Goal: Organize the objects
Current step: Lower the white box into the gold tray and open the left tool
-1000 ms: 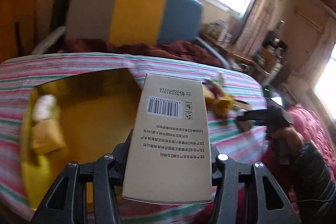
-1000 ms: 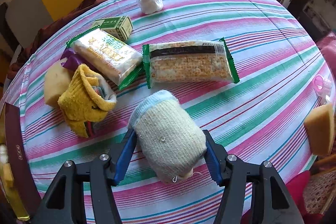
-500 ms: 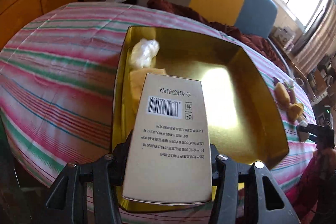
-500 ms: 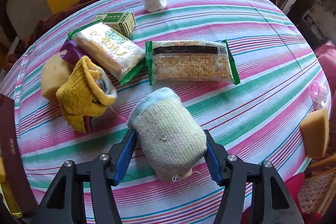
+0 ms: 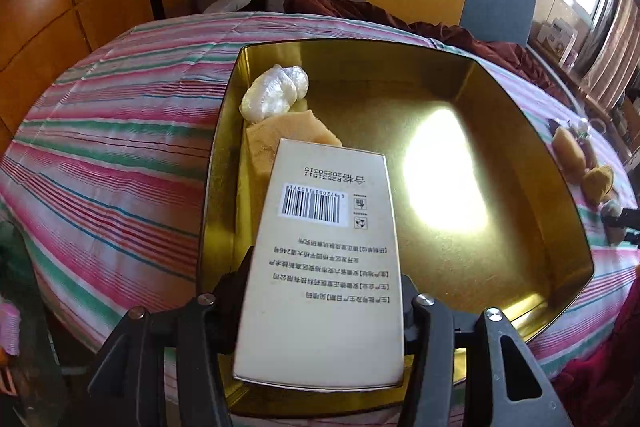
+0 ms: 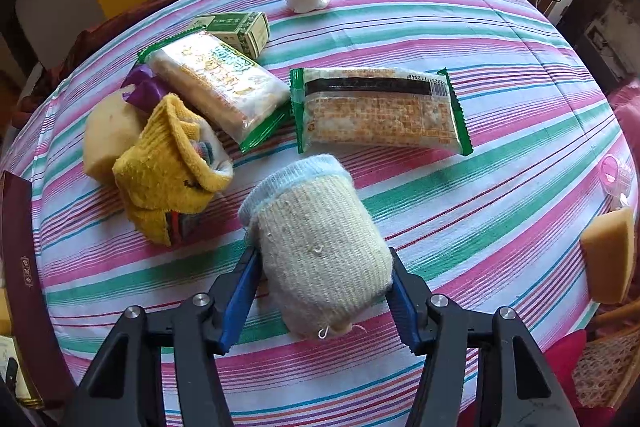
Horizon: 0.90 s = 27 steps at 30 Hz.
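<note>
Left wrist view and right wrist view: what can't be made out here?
- Left wrist: the sponge's near end and the tray floor beneath are hidden by the held box.
- Left wrist: glare washes out the tray's middle.
- Right wrist: what the rolled sock rests on is hidden by the sock.
- Right wrist: the dark red lid is cut off by the left edge.

A pale carton (image 5: 324, 279), barcode up, is held over the gold tin (image 5: 500, 227); a rolled cream sock (image 6: 316, 251) is clamped at 6 o'clock.
</note>
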Each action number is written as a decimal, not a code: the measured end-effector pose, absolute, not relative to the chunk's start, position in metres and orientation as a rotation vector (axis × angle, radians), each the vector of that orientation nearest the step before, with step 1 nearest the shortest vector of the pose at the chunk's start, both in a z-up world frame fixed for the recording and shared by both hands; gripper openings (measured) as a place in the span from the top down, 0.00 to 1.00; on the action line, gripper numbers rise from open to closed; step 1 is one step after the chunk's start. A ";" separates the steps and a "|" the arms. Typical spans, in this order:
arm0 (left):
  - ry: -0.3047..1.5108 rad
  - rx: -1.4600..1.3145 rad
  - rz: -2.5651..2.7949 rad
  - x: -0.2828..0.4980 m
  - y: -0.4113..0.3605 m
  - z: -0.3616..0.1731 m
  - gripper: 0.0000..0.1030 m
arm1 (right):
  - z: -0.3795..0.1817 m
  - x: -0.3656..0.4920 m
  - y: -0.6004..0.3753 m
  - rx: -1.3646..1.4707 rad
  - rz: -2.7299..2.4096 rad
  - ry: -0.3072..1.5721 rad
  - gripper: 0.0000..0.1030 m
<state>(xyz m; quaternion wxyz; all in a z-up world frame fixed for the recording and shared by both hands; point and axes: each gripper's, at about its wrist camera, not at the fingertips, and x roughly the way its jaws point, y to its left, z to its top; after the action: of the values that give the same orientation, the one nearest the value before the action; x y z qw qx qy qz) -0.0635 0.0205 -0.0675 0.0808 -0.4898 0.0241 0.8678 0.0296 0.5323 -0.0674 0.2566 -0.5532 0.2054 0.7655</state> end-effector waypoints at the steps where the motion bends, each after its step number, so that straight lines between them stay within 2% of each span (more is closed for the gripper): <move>1: 0.078 -1.472 2.593 -0.061 0.021 -0.067 0.48 | -0.067 0.030 0.533 -1.501 2.075 0.558 0.45; 12: 0.066 -1.468 2.638 -0.047 0.015 -0.061 0.48 | -0.062 0.035 0.536 -1.501 2.079 0.556 0.46; 17: 0.207 -1.439 2.664 -0.044 0.024 -0.064 0.47 | -0.061 0.035 0.535 -1.499 2.085 0.563 0.47; 27: 0.074 -1.354 2.736 -0.038 0.012 -0.048 0.47 | -0.047 0.038 0.520 -1.509 2.222 0.606 0.47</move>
<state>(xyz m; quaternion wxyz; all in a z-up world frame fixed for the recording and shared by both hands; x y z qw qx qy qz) -0.0385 0.0115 -0.0480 0.0439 -0.4428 0.0243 0.8952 0.0381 0.5204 -0.0466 0.1929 -0.5377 0.2161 0.7918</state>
